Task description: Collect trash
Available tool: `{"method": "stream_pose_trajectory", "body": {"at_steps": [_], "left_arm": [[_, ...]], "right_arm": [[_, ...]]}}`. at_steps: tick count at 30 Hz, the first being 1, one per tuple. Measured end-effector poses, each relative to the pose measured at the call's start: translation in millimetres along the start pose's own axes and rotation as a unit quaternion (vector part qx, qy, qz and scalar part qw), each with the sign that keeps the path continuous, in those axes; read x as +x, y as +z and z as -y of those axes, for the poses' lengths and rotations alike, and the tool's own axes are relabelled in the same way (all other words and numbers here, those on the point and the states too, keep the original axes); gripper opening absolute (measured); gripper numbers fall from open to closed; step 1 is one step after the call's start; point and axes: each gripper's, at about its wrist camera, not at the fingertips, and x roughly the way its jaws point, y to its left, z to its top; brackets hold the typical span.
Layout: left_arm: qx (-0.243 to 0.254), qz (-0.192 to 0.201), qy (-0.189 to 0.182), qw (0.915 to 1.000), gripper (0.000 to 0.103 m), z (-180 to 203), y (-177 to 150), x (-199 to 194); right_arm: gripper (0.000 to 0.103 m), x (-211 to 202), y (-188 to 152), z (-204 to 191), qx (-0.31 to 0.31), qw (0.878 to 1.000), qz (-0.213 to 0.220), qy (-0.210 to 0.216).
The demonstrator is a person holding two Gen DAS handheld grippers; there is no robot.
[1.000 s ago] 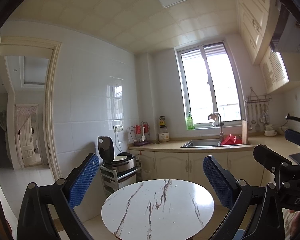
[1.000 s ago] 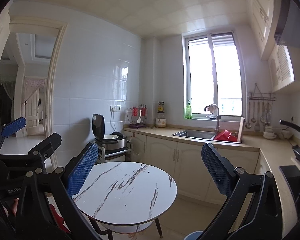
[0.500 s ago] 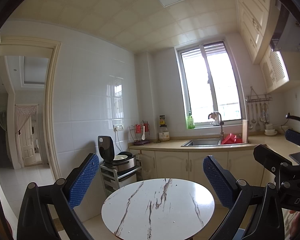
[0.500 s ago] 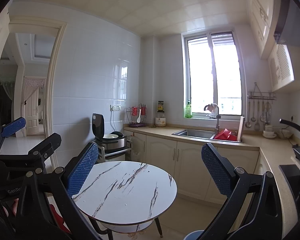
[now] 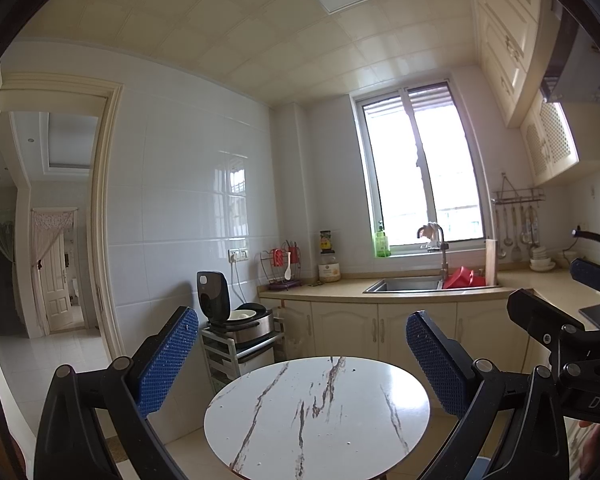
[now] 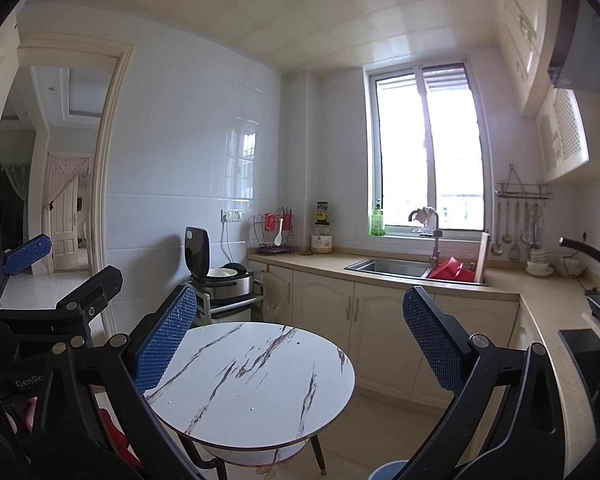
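A round white marble-pattern table [image 5: 316, 412] stands low in front of both cameras, also in the right wrist view [image 6: 256, 380]. Only a few tiny specks [image 6: 298, 343] lie on its top; no larger trash shows. My left gripper [image 5: 300, 320] hovers open above the table's near edge, nothing between its blue pads [image 5: 168, 360]. My right gripper [image 6: 298, 300] is open and empty as well, beside the left one [image 6: 60, 272]. A blue bin rim [image 6: 392, 470] peeks in at the bottom, on the floor right of the table.
A kitchen counter [image 6: 380, 276] with a sink [image 6: 388, 266] runs along the back and right. A rice cooker [image 6: 220, 276] sits on a rack left of the cabinets. An open doorway [image 6: 60, 200] lies at the left. Something red [image 6: 112, 432] sits low beside the table.
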Motion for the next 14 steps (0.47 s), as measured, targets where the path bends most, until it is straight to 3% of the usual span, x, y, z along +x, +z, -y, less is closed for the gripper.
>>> {"method": "stream_pose_trajectory", "body": {"at_steps": [14], "left_arm": [[0.001,0.001,-0.001,1.0,0.102,-7.0,0.9,1.5]], "right_arm": [[0.103,3.0,-1.4,-2.2,0.002,1.0,-0.002,0.001]]}}
